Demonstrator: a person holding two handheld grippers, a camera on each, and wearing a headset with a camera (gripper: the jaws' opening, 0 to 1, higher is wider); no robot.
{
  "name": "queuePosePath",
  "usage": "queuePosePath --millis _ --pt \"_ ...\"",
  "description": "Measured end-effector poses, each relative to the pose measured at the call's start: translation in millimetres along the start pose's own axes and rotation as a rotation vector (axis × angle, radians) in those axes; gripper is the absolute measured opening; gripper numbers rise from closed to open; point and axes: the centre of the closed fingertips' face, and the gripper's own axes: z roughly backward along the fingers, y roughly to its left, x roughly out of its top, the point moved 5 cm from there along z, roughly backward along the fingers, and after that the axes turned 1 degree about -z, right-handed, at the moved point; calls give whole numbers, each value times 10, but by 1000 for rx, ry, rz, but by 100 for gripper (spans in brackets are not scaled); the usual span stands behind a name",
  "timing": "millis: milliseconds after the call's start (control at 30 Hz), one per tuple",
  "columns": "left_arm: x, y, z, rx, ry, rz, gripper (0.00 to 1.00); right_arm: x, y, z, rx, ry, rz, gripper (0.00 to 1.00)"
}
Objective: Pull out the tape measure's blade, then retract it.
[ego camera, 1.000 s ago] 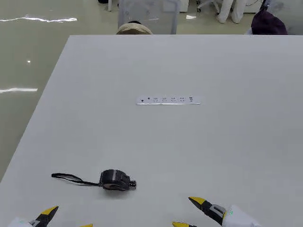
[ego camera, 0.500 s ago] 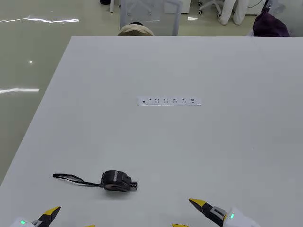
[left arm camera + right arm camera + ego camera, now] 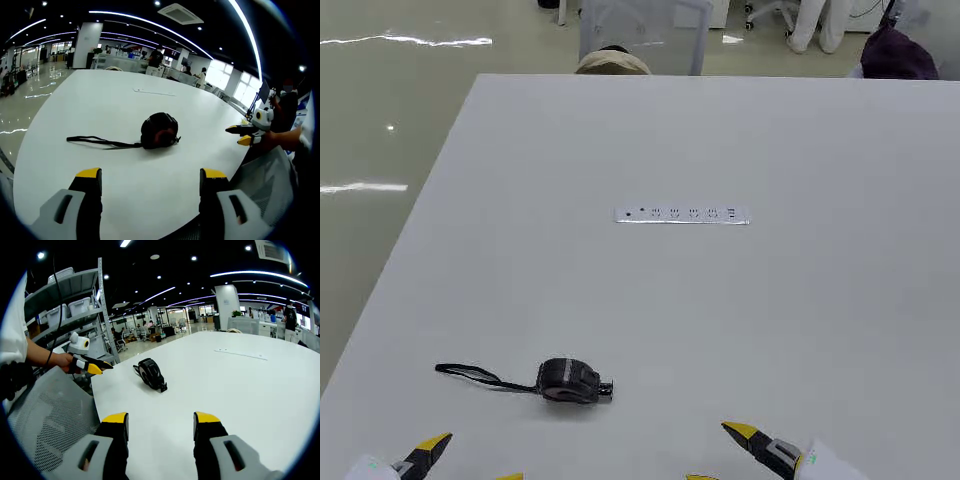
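Head view, bottom edge first: left gripper (image 3: 470,460) low at the left, yellow-tipped jaws spread wide, nothing between them; right gripper (image 3: 717,455) low at the right, jaws likewise wide and empty. Well apart from each other, both at the near edge of the white table (image 3: 800,330), touching none of the things on it. Just ahead of the left gripper, and ahead-left of the right one: black tape measure (image 3: 570,380) resting on the table, blade drawn in, only the small hook tab at the mouth, pointing toward the right gripper's side. Trailing from the case away from the right gripper, out past the left gripper's outer jaw: thin black wrist strap (image 3: 470,374), flat on the table. Same from the left gripper view: case centred beyond the two open jaws, apart from both tips, strap running off to the left. Same from the right gripper view: case ahead and left of the open jaws, left gripper off to the left with a hand (image 3: 62,360) round its handle, above a grey mesh chair back (image 3: 45,410). Farther ahead, well beyond the tape measure and roughly between the two grippers' lines: white power strip (image 3: 681,215), flat on the table. Farthest, past the table's far edge: another chair (image 3: 640,30) and glossy floor (image 3: 380,120).
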Motion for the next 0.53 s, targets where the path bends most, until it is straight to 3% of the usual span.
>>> queuePosePath --millis 533 --pt "-9 4 1 -2 -4 1 78 -6 -1 17 -5 -4 -3 52"
